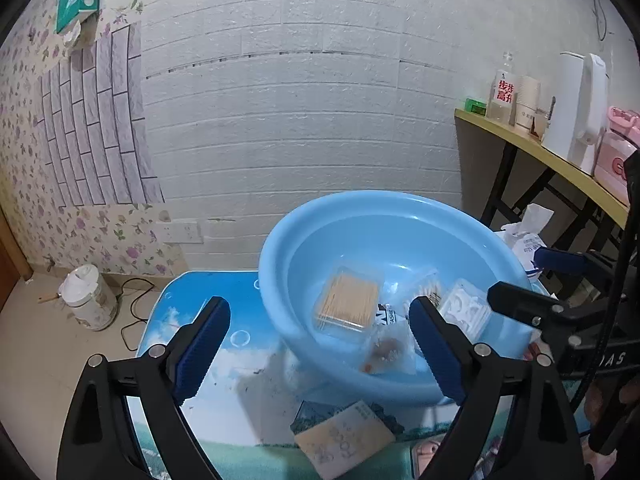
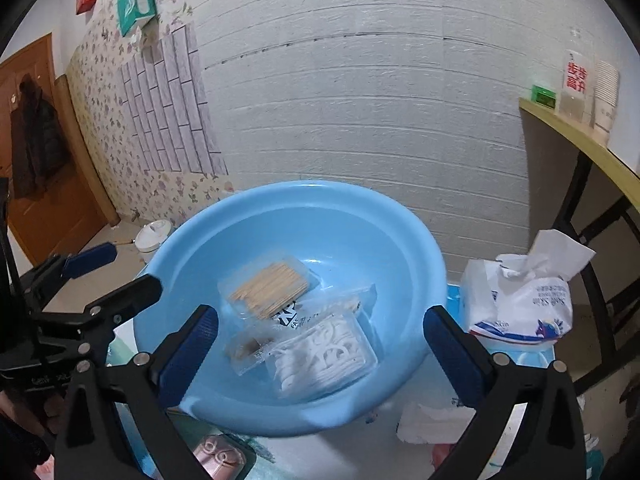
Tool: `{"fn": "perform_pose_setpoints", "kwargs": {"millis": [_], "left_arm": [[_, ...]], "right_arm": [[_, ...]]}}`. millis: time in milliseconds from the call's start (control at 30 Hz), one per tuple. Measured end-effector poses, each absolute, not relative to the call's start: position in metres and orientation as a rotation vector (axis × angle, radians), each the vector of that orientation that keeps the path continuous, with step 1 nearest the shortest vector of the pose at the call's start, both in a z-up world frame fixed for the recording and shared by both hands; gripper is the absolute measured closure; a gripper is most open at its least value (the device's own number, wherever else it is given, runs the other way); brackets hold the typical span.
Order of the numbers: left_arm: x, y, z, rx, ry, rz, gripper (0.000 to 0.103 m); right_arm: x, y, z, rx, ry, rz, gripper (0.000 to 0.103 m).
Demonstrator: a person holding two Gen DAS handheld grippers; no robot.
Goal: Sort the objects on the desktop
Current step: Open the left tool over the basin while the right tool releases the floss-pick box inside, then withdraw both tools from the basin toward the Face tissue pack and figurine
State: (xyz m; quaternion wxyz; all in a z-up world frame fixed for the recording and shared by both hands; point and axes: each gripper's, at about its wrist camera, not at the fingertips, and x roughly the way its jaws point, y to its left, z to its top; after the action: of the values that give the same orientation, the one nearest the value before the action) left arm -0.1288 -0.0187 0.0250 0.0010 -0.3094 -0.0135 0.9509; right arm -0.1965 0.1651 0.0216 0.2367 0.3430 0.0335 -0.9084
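So the left gripper (image 1: 320,344) sits spread wide with nothing between its blue pads, hanging over the near-left rim of the blue basin (image 1: 280,240), and the right gripper (image 2: 320,350) is just as wide and empty over the basin's near side. The sorted stuff is already in the basin: a clear box of toothpicks (image 2: 268,286), a small snack packet (image 2: 244,350) and a clear box of floss picks (image 2: 324,356), all bunched together and overlapping. What's left looks like the little booklet (image 1: 344,440) lying on the table mat (image 1: 224,344) right in front of the basin, under the left gripper. Risk-wise, that booklet is flat and thin, so a pinch from above could just skid it along the mat or catch one cover only; and the basin rim is so close that a sloppy reach could bump it and shift the whole pile. The two tools are also near each other, so crossing paths could mean a knock. Only the left view shows the booklet; only the right view shows the tissue pack (image 2: 520,304) just beside the basin and a crumpled tissue (image 2: 432,420) on the mat.
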Motion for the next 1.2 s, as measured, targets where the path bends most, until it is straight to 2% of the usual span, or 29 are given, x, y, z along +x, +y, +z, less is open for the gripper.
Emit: {"fn": "perform_pose_setpoints", "kwargs": {"millis": [67,100,433,900,1067,1200], "left_arm": [[-0.12,-0.016,0.028,-0.949,-0.015,3.006,0.001],[-0.117,-0.015,0.029,-0.94,-0.002,3.012,0.0],[-0.083,-0.013,0.038,-0.942,-0.029,3.005,0.0],[-0.03,-0.009,0.056,-0.89,-0.04,3.015,0.0],[-0.02,-0.004,0.058,-0.899,-0.024,3.018,0.0],[-0.015,-0.002,0.061,-0.892,-0.028,3.016,0.0]], "right_arm": [[-0.188,0.169,0.025,0.936,0.091,-2.5,0.0],[-0.185,0.171,0.027,0.935,0.086,-2.502,0.0],[-0.138,0.199,0.046,0.923,0.024,-2.556,0.0],[-0.076,0.221,0.046,1.012,0.099,-2.66,0.0],[-0.06,0.241,0.046,0.99,-0.049,-2.61,0.0],[-0.051,0.243,0.045,0.969,0.061,-2.703,0.0]]}}
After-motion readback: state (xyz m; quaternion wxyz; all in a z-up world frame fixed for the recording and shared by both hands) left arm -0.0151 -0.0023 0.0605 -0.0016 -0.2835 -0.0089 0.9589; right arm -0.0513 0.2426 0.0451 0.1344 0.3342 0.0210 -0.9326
